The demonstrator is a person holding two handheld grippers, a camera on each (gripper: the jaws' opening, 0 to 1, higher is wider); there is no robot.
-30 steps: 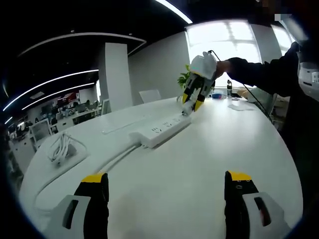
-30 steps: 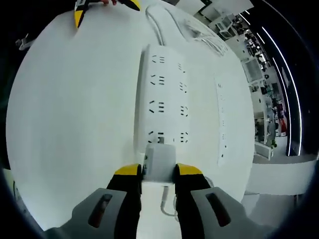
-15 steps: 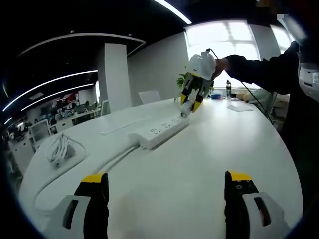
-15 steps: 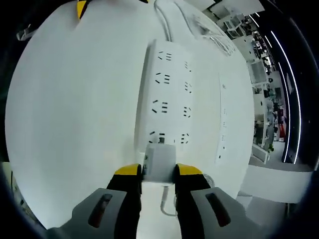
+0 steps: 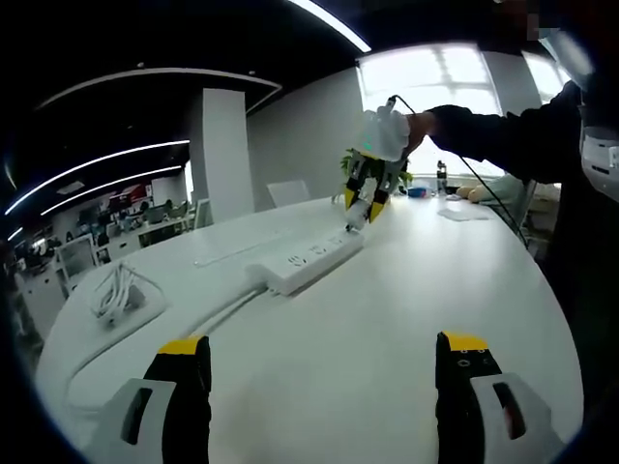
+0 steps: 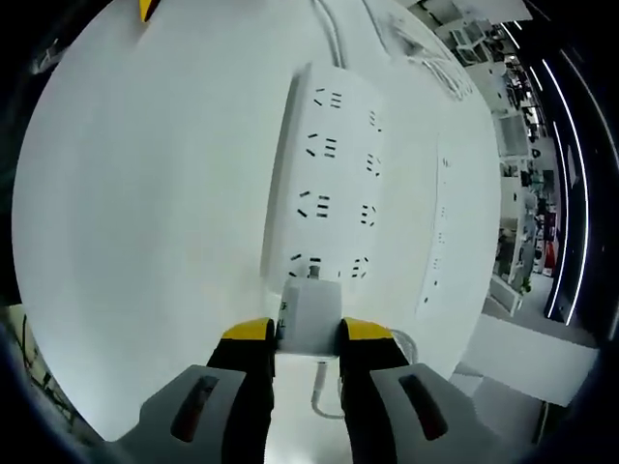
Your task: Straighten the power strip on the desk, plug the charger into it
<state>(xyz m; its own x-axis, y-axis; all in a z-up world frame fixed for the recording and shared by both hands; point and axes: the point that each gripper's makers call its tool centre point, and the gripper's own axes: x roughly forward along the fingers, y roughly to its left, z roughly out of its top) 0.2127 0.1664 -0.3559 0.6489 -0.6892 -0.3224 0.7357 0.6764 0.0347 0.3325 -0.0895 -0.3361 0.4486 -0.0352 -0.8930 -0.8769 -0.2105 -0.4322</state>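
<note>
The white power strip [image 5: 305, 263] lies on the white desk [image 5: 387, 319], its cord running off to the left. My right gripper [image 5: 360, 205] hangs over the strip's far end, held by a dark-sleeved arm. In the right gripper view that gripper [image 6: 309, 333] is shut on the white charger [image 6: 309, 311], whose prongs sit just above the nearest socket of the power strip [image 6: 324, 184]; I cannot tell if they touch. My left gripper [image 5: 319, 387] stands open over bare desk, well short of the strip.
A coiled white cable [image 5: 116, 288] rests at the desk's left side. A slim white bar [image 6: 435, 242] lies parallel to the strip. A potted plant [image 5: 350, 159] and small items stand by the window at the far end.
The right gripper, still holding the charger, has lifted slightly and drifted along the strip's end. The left gripper has stayed put and open.
</note>
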